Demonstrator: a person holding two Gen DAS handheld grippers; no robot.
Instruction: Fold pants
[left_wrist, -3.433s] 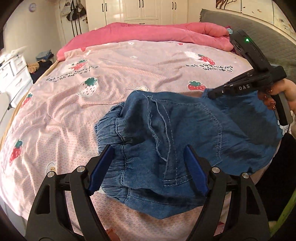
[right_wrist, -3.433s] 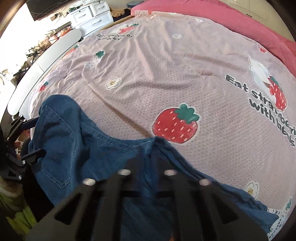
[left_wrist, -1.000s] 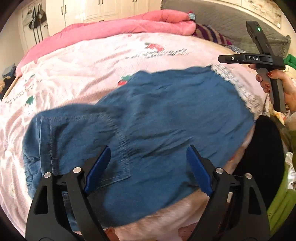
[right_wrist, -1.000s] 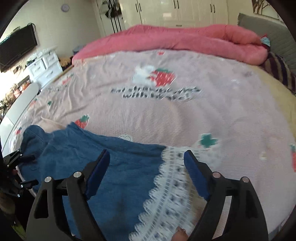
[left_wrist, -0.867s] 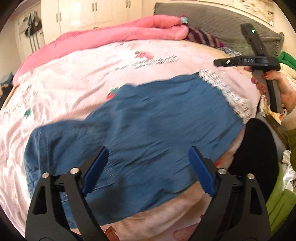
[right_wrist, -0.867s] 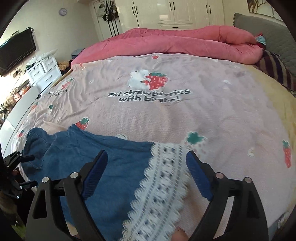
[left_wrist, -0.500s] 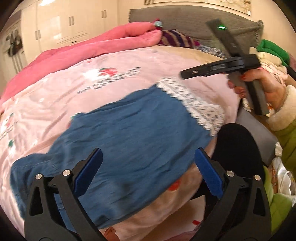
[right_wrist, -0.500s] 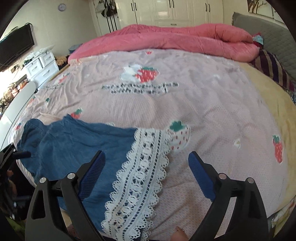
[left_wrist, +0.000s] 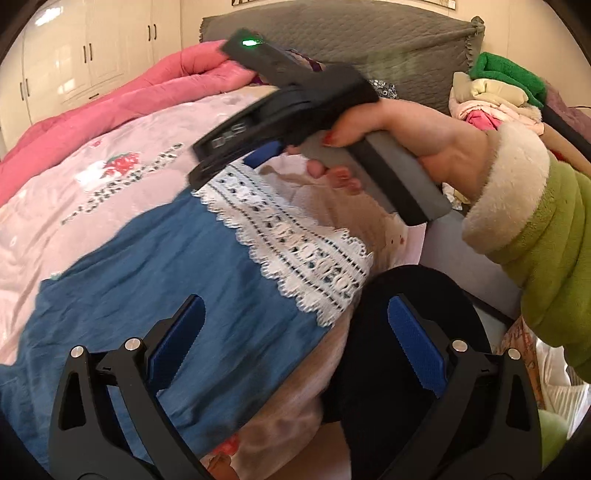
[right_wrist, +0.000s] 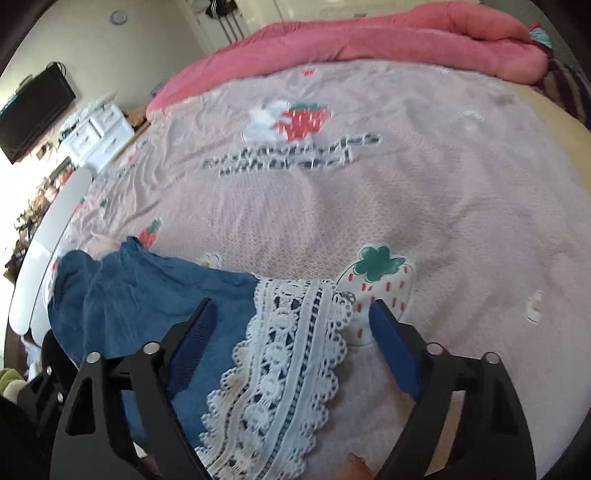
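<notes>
Grey headboard (left_wrist: 369, 44), white wardrobe (left_wrist: 74, 55), wall television (right_wrist: 33, 110)

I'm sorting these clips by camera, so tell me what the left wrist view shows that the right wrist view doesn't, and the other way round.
Only the left wrist view shows the person's hand gripping the right gripper's handle, a green sleeve, a clothes pile and the grey headboard.

Only the right wrist view shows the television, the white drawers and a wall clock.

Both show the denim pants with their lace hem lying flat on the strawberry bedsheet, the pink blanket, and both grippers open, the left gripper and right gripper holding nothing.
</notes>
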